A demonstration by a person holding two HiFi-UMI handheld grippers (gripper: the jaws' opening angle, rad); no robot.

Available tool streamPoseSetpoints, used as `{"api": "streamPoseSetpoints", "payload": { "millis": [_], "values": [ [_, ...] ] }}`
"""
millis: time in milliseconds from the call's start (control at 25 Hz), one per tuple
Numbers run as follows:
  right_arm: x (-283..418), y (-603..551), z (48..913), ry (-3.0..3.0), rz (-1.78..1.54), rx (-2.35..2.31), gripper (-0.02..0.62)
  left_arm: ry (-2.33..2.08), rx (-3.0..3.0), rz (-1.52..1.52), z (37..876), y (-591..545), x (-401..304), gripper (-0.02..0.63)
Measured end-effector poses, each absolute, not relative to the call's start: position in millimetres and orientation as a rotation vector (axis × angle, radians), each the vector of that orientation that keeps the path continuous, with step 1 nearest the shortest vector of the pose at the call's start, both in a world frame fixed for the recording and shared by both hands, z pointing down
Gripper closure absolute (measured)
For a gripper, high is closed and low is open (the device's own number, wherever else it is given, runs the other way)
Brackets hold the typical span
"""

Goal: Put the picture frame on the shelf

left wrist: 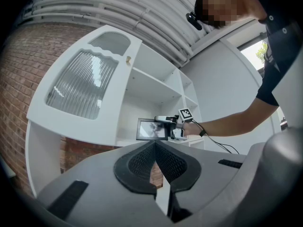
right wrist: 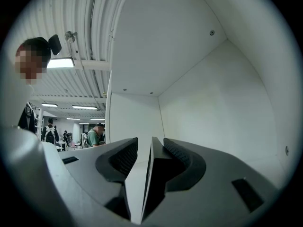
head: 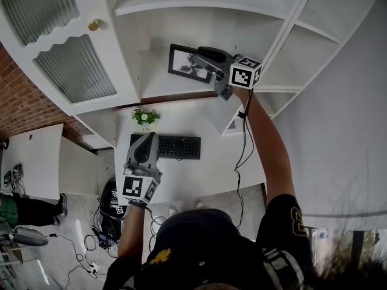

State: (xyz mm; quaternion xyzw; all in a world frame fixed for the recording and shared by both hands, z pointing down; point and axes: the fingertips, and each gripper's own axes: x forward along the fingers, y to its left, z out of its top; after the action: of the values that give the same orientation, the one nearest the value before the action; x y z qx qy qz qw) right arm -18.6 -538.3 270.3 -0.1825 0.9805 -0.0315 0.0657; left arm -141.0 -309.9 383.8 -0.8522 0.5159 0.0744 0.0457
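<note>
place: office-like work hall | upper part of head view: white shelf unit (head: pixel 199 5) with ribbed glass doors (head: pixel 75 68) | centre: desk (head: pixel 205 174) with keyboard (head: pixel 166 147), small plant (head: pixel 145 117) | left edge: brick wall (head: pixel 18 95) | lower left: loose cables (head: pixel 84 252) on floor | gripper views: bare ceiling pipes (left wrist: pixel 142 8), strip lights (right wrist: pixel 59 63), people (right wrist: pixel 94 136) in background

Picture frame (head: pixel 187 63) on the shelf (head: pixel 158 87), above plant (head: pixel 145 117) and keyboard (head: pixel 165 146)

White shelf (head: pixel 199 6), black-rimmed picture frame (head: pixel 181 62), red-brown brick wall (head: pixel 21 101), black keyboard (head: pixel 166 147), green plant (head: pixel 145 116) — grey ribbed cabinet glass (head: pixel 75 68)
</note>
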Motion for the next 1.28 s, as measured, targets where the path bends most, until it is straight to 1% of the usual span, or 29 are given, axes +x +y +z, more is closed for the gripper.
{"api": "streamPoseSetpoints", "payload": {
  "millis": [160, 240, 320, 720, 960, 1120, 1280],
  "values": [
    [-18, -537, 271, 2.956, -0.083, -0.550, 0.441, 1.597, -2.612, 0.233, 382, -310, -141, 0.589],
    [-18, -535, 271, 2.960, -0.060, -0.548, 0.469, 1.585, -2.606, 0.242, 382, -310, -141, 0.589],
    [-20, -532, 272, 2.973, -0.036, -0.543, 0.476, 1.582, -2.605, 0.239, 383, -310, -142, 0.589],
    [-29, -521, 278, 3.026, 0.020, -0.506, 0.480, 1.596, -2.604, 0.254, 381, -308, -142, 0.589],
    [-25, -523, 276, 3.009, 0.007, -0.525, 0.479, 1.577, -2.595, 0.222, 385, -307, -143, 0.589],
    [-22, -522, 276, 3.007, 0.005, -0.529, 0.477, 1.600, -2.604, 0.270, 377, -307, -142, 0.589],
    [-20, -520, 277, 3.005, 0.004, -0.532, 0.474, 1.574, -2.603, 0.233, 385, -306, -141, 0.589]
  ]
}}
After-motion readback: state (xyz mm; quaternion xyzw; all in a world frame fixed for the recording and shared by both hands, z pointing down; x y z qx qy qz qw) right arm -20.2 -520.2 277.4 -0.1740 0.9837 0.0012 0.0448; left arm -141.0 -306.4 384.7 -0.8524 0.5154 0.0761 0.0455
